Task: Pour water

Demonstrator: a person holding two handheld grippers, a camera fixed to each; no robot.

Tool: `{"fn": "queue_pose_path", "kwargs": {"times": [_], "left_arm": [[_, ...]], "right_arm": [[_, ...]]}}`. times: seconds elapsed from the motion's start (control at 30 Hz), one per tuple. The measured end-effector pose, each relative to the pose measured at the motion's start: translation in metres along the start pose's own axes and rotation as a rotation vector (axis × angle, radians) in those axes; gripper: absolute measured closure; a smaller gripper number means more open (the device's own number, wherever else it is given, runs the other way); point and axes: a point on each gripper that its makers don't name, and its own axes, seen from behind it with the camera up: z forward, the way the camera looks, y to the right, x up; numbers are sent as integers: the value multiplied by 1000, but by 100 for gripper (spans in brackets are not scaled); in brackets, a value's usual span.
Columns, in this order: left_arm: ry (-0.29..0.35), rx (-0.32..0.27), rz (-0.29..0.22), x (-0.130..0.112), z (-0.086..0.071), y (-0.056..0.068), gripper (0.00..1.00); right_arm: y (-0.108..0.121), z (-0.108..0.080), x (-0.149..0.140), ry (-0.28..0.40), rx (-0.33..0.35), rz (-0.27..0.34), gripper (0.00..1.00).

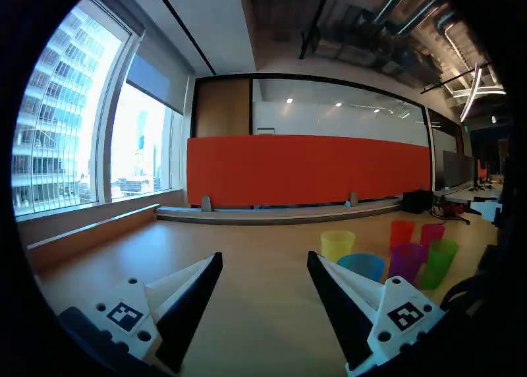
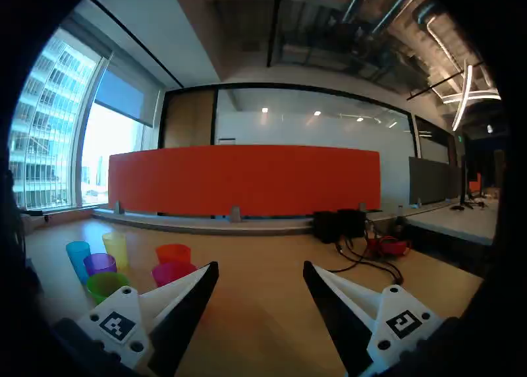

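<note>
Several coloured plastic cups stand grouped on a wooden table. In the left gripper view they lie ahead to the right: yellow cup (image 1: pixel 337 244), blue cup (image 1: pixel 361 266), purple cup (image 1: pixel 406 260), green cup (image 1: pixel 439 261), orange cup (image 1: pixel 401 232) and pink cup (image 1: pixel 432 233). My left gripper (image 1: pixel 263 278) is open, nothing between its fingers, short of the cups. In the right gripper view the same cups sit at the lower left: blue cup (image 2: pixel 78 257), purple cup (image 2: pixel 100 263), green cup (image 2: pixel 106 285), yellow cup (image 2: pixel 116 246), orange cup (image 2: pixel 173 253), pink cup (image 2: pixel 172 272). My right gripper (image 2: pixel 260 281) is open and empty.
An orange divider panel (image 1: pixel 306 169) runs along the table's far edge (image 1: pixel 277 215). Black boxes and tangled cables (image 2: pixel 359 245) lie on the table to the right in the right gripper view. Large windows (image 1: pixel 59 126) fill the left side. Another desk (image 2: pixel 454 222) stands further right.
</note>
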Motion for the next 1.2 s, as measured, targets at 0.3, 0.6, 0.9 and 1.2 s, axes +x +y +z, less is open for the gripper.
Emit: {"fn": "queue_pose_path", "kwargs": {"times": [0.3,0.6,0.9,1.2], "left_arm": [[0,0,0,0,0,1,5],[0,0,0,0,0,0,5],[0,0,0,0,0,0,5],[0,0,0,0,1,0,5]], "right_arm": [[-2,-1,-1,-2,9,1,1],[-3,0,-1,-2,11,1,1],[-3,0,-1,-2,11,1,0],[-3,0,-2,-2,11,1,1]]}}
